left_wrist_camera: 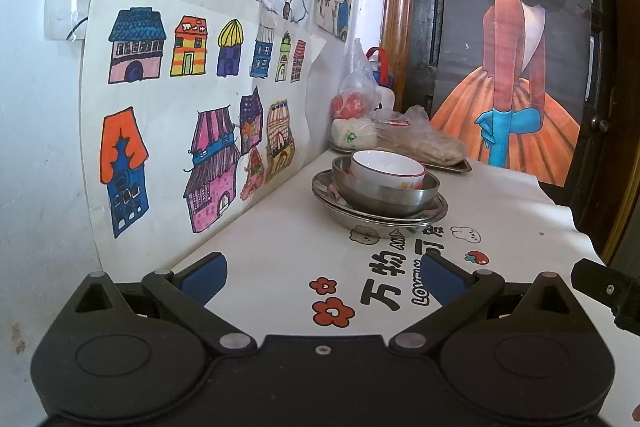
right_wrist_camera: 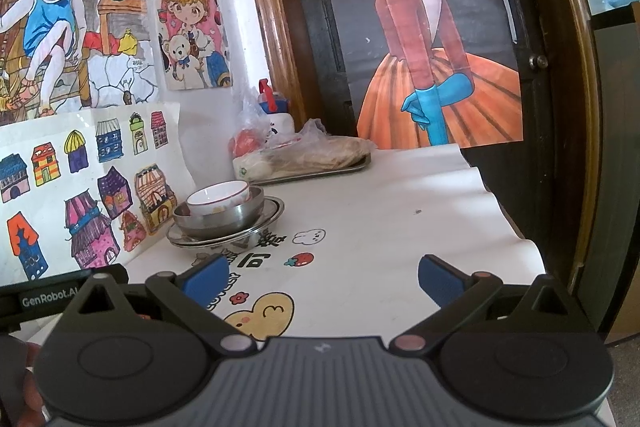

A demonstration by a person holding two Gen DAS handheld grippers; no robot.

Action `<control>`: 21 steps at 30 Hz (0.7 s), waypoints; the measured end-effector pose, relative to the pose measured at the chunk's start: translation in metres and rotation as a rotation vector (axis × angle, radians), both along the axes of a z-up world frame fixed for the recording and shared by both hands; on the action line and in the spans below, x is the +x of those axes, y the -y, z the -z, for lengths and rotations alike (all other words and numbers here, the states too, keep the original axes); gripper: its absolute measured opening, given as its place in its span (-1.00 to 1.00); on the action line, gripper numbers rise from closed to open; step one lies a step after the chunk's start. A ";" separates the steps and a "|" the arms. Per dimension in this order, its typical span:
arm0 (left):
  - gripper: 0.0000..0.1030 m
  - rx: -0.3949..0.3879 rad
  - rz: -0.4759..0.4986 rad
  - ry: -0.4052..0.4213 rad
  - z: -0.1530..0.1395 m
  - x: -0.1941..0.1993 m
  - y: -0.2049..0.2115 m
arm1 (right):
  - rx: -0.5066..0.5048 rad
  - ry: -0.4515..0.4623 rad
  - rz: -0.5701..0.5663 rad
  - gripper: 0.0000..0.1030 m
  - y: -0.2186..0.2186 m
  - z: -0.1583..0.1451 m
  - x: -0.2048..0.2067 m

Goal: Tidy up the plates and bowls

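Note:
A white ceramic bowl (left_wrist_camera: 387, 169) with a red rim sits inside a steel bowl (left_wrist_camera: 384, 195), which stands on stacked steel plates (left_wrist_camera: 332, 198) near the wall. The same stack shows in the right wrist view: white bowl (right_wrist_camera: 218, 198), steel bowl (right_wrist_camera: 220, 221), plates (right_wrist_camera: 276, 209). My left gripper (left_wrist_camera: 324, 277) is open and empty, well short of the stack. My right gripper (right_wrist_camera: 324, 279) is open and empty, to the right of and short of the stack.
A steel tray (right_wrist_camera: 352, 165) with bagged food (right_wrist_camera: 316, 153) stands at the back by the door. A white bottle with a red cap (right_wrist_camera: 276, 111) stands behind it. Drawings cover the wall on the left. The table's white printed cloth (right_wrist_camera: 392, 211) ends at the right edge.

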State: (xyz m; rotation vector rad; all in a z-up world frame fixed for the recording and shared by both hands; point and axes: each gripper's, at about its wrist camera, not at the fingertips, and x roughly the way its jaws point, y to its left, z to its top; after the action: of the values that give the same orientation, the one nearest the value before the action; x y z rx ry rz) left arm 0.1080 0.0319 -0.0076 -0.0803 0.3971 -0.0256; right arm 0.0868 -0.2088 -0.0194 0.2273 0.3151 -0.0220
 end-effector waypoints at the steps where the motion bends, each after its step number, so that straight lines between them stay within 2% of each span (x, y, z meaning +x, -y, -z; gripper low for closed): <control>1: 0.98 0.000 0.000 0.001 0.000 0.000 0.000 | 0.000 -0.001 -0.001 1.00 0.000 0.000 0.000; 21: 0.98 -0.005 -0.001 -0.010 0.002 0.001 0.000 | -0.009 -0.013 -0.011 1.00 -0.002 0.002 0.003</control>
State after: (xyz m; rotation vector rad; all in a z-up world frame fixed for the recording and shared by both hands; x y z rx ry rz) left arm 0.1090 0.0315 -0.0094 -0.0855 0.4065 -0.0255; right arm 0.0895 -0.2068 -0.0216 0.2161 0.3286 -0.0139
